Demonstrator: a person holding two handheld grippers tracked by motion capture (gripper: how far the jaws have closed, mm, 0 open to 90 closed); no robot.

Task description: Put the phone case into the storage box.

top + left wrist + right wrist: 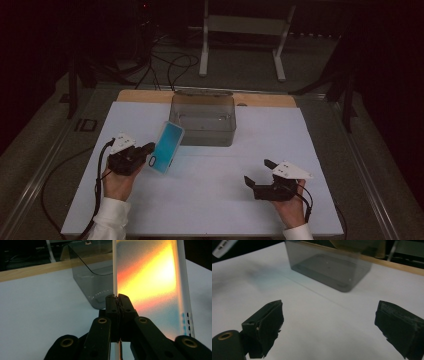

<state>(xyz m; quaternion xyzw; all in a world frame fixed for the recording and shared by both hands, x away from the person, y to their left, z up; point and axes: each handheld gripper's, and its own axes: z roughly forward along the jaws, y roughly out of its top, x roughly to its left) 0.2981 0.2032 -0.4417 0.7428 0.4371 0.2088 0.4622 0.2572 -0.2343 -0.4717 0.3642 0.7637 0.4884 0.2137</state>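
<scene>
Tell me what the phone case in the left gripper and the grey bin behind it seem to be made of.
The phone case, pinched by its edge in the left gripper, looks like flexible translucent plastic: whitish rim, with a glossy back that reads blue from above and orange-yellow close up, perhaps iridescent. The grey bin looks like rigid smoke-tinted clear plastic: its floor shows through the walls.

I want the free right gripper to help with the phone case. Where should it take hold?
Probably the phone case's upper long edge, coming from the bin side: it stands tilted off the table, thin, and the left gripper already pinches the lower edge. The right gripper is open.
</scene>
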